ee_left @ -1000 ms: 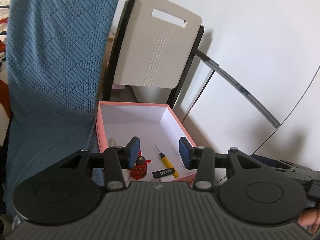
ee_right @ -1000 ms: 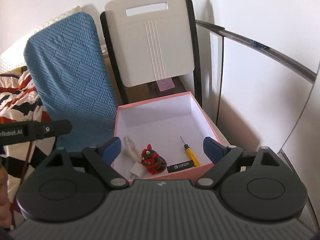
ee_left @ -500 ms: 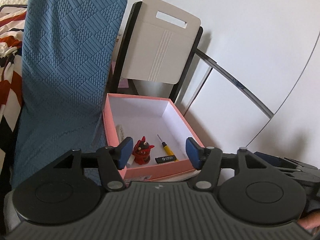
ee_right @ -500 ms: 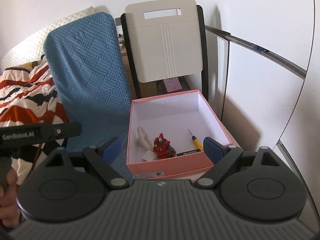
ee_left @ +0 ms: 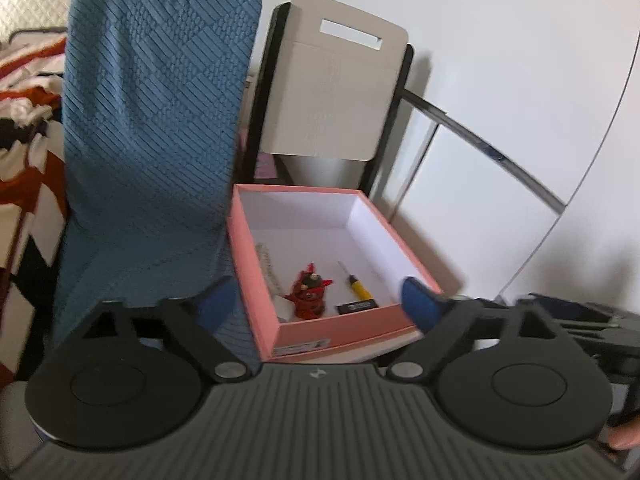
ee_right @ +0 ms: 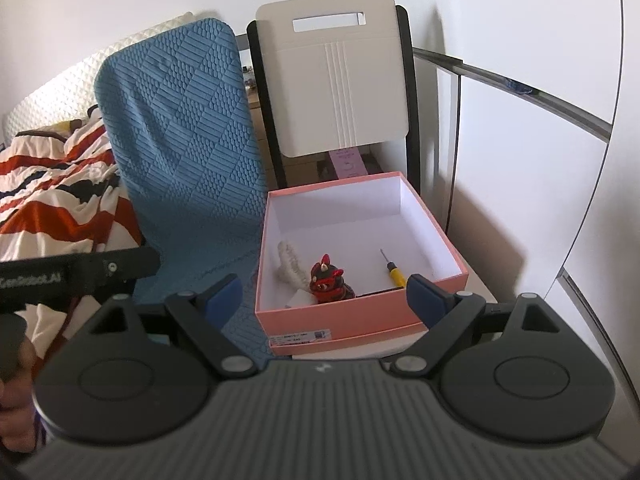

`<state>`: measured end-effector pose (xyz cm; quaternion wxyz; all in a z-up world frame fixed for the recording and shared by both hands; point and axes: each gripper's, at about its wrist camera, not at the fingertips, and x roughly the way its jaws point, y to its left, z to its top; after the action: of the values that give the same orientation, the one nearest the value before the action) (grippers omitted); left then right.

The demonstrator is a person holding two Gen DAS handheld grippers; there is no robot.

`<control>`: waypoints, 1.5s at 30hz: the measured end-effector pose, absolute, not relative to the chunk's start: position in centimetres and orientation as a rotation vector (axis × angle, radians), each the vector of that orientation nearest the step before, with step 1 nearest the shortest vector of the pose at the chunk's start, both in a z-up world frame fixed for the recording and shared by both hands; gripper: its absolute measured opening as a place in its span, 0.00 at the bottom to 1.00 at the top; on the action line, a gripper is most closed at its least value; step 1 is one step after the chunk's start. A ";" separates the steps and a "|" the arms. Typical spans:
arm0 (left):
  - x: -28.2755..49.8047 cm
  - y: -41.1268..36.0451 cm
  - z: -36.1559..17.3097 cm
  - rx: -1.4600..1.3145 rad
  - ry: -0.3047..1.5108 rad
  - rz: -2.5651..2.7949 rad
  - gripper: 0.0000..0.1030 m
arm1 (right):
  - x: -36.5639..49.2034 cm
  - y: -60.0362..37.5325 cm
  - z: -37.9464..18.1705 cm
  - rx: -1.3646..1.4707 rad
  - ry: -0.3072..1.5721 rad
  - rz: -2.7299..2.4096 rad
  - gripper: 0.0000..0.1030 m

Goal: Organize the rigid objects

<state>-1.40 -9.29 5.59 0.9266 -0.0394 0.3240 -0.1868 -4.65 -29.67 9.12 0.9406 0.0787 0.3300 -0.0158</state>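
Note:
An open pink box (ee_left: pixel 344 322) (ee_right: pixel 340 316) with a white inside stands on a white surface. In it lie a red and black figurine (ee_left: pixel 308 290) (ee_right: pixel 330 280), a yellow-handled screwdriver (ee_left: pixel 356 284) (ee_right: pixel 394 270), a black flat stick (ee_left: pixel 358 306), a white rope-like piece (ee_right: pixel 290 266) and a small white item (ee_right: pixel 300 300). My left gripper (ee_left: pixel 320 300) is open and empty, held back in front of the box. My right gripper (ee_right: pixel 324 298) is open and empty, also in front of the box.
A blue textured mat (ee_left: pixel 152 128) (ee_right: pixel 188 140) leans to the left of the box. A white chair back (ee_left: pixel 336 96) (ee_right: pixel 336 76) stands behind it. A striped blanket (ee_right: pixel 52 184) lies at far left. White cabinet panels (ee_right: pixel 520 168) are on the right.
Both grippers have drawn back from the box, which now looks smaller and farther. The left gripper's jaws have opened wider. The box contents have not moved.

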 end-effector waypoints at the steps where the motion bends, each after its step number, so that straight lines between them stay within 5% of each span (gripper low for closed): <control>1: -1.4 -9.4 5.6 -0.066 0.660 -0.372 0.95 | -4.7 -29.6 9.1 0.151 0.673 -0.035 0.88; 45: -1.6 -9.4 5.7 -0.037 0.663 -0.315 1.00 | -4.4 -29.4 8.5 0.113 0.704 -0.069 0.88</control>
<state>-1.58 -9.38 5.67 0.9331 -0.0182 0.3243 -0.1542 -4.43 -29.44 8.55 0.9365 0.0552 0.3447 -0.0340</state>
